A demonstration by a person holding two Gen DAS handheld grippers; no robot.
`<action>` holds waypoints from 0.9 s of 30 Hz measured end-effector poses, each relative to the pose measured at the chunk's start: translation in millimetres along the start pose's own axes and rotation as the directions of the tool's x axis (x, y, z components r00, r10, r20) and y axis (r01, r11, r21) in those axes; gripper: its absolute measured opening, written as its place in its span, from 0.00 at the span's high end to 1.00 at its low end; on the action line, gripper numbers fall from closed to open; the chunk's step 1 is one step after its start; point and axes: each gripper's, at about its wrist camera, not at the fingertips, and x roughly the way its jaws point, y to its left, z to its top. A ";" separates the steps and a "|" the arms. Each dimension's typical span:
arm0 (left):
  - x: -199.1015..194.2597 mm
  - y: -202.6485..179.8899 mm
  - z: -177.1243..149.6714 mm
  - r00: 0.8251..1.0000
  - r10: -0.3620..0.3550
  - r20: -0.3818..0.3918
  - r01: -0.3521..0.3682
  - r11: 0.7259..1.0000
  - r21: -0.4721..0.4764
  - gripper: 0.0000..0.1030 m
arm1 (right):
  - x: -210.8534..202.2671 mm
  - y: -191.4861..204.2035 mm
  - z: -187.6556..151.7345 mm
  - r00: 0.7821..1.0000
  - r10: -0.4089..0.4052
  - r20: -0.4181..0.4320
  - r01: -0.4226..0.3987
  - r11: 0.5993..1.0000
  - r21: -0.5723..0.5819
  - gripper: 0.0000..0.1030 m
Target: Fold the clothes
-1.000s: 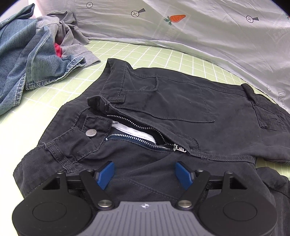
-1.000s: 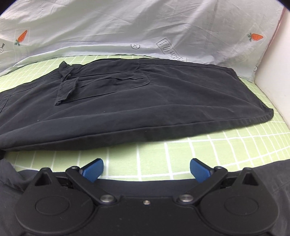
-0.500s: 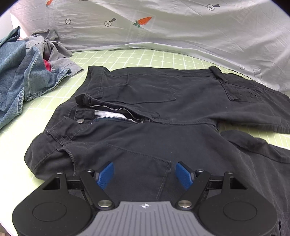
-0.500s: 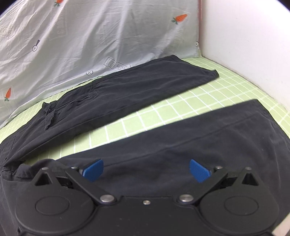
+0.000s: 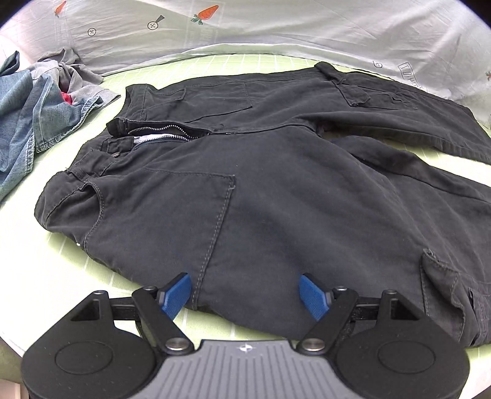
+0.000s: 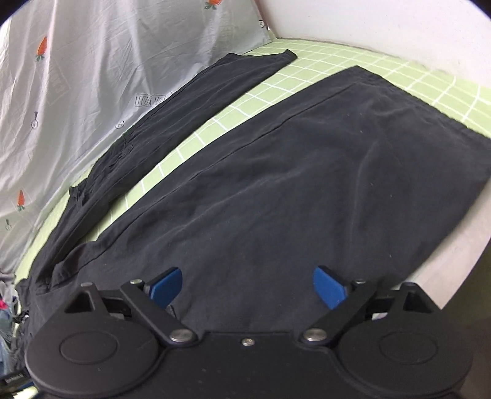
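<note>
Black cargo trousers (image 5: 276, 190) lie spread flat on a green checked surface (image 5: 46, 261), waist to the left with the zip fly (image 5: 159, 135) open. My left gripper (image 5: 245, 296) stands open at the near hip edge of the trousers, with nothing between its blue pads. In the right wrist view both legs run away from me: the near leg (image 6: 307, 190) fills the middle and the far leg (image 6: 196, 101) lies along the bedsheet. My right gripper (image 6: 247, 287) is open over the near edge of the near leg.
A pile of denim and grey clothes (image 5: 33, 113) sits at the left, beyond the waistband. A pale sheet with carrot prints (image 5: 276, 27) rises behind the surface. A white wall (image 6: 383, 21) bounds the far right end, and the surface's near edge (image 6: 454, 245) drops off beside the leg hem.
Both grippers have pulled back toward me, from above the fly and the gap between the legs to the near edge of the trousers. The right view has swung toward the hems. Both stay open.
</note>
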 end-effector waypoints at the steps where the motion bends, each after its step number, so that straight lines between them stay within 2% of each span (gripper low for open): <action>1: -1.2 -1.1 -1.8 1.000 -0.001 -0.001 0.001 1.000 -0.005 0.23 | -2.8 -4.9 -0.9 1.000 0.023 -0.002 -0.023 1.000 0.021 0.12; 7: -6.3 -8.5 -10.4 1.000 -0.007 -0.012 0.006 1.000 -0.027 0.23 | -11.7 -24.3 -4.8 0.987 0.154 -0.040 -0.148 0.982 0.120 0.12; 13: -9.8 -15.4 -19.6 1.000 -0.010 -0.024 0.009 0.999 -0.034 0.23 | -15.8 -38.5 -8.8 0.975 0.211 -0.069 -0.195 0.962 0.190 0.14; 18: -12.2 -16.6 -24.9 1.000 -0.005 -0.028 0.004 0.999 -0.042 0.23 | -18.6 -44.5 -11.0 0.973 0.221 -0.070 -0.202 0.957 0.210 0.17; 27: -16.3 -15.7 -30.4 1.000 0.005 -0.029 -0.006 0.998 -0.059 0.23 | -22.7 -48.0 -6.0 0.980 0.189 -0.059 -0.175 0.966 0.193 0.18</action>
